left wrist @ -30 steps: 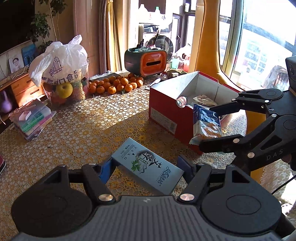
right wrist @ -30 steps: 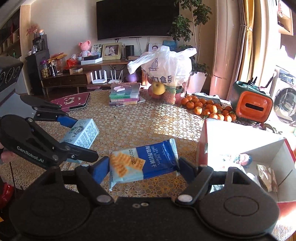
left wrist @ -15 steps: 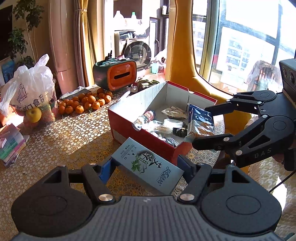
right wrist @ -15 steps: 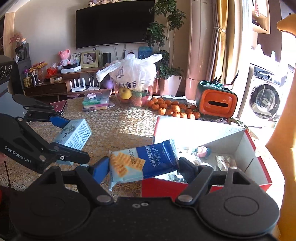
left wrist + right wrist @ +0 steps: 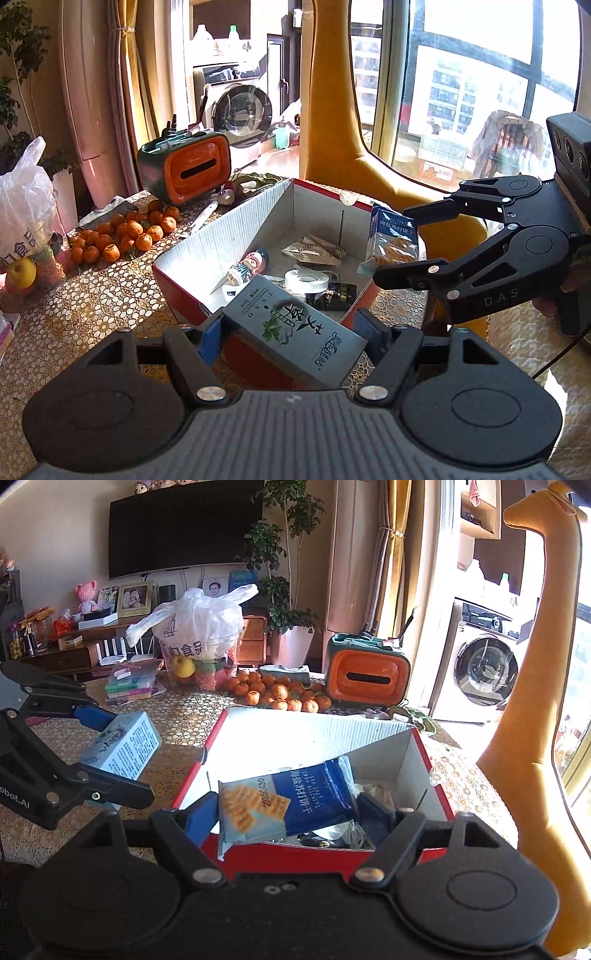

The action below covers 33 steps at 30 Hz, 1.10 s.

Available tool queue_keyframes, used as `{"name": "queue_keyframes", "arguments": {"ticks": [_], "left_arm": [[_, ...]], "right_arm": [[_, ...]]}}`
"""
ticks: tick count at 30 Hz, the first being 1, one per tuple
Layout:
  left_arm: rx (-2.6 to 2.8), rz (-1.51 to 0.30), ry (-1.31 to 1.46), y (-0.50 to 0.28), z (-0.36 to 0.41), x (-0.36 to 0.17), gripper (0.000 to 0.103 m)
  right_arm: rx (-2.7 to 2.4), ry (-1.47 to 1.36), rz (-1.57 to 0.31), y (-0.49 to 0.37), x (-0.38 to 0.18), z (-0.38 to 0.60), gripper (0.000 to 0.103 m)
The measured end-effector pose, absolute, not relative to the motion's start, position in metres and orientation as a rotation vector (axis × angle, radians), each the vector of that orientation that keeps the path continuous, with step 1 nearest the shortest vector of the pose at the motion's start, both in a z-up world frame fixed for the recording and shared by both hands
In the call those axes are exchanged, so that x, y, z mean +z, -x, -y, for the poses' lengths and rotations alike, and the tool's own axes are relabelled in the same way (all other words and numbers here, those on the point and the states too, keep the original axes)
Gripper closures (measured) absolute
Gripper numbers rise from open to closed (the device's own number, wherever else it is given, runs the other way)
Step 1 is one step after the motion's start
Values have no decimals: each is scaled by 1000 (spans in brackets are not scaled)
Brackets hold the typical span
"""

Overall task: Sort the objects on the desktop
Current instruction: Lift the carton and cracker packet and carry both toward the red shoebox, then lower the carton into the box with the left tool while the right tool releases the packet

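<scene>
Both loads have been carried over the red box (image 5: 192, 291): the tea carton (image 5: 295, 332) is clamped in the left gripper (image 5: 291, 328), the cracker packet (image 5: 284, 805) in the right gripper (image 5: 288, 812), so release is judged next.

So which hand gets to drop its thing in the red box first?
Probably the right gripper: its blue cracker packet already hangs over the red box opening. The left gripper holds the grey carton near the front wall.

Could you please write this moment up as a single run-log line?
left gripper: shut on tea box | right gripper: shut on cracker packet | both held over red box | neither item released yet
</scene>
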<state>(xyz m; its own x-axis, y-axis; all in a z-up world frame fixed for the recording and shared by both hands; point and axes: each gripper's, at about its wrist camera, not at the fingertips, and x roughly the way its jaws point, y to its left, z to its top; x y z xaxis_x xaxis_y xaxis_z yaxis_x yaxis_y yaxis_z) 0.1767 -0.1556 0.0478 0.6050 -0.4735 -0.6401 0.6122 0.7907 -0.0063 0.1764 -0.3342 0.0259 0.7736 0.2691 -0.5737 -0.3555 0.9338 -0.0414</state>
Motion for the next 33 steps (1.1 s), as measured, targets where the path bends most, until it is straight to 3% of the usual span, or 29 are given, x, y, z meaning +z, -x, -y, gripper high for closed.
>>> {"name": "queue_keyframes", "arguments": {"ticks": [33], "left_arm": [[-568,-958,-334,-294,249,-32,30]], "right_arm": [[242,88,-802,-311,-38,364,23]]}}
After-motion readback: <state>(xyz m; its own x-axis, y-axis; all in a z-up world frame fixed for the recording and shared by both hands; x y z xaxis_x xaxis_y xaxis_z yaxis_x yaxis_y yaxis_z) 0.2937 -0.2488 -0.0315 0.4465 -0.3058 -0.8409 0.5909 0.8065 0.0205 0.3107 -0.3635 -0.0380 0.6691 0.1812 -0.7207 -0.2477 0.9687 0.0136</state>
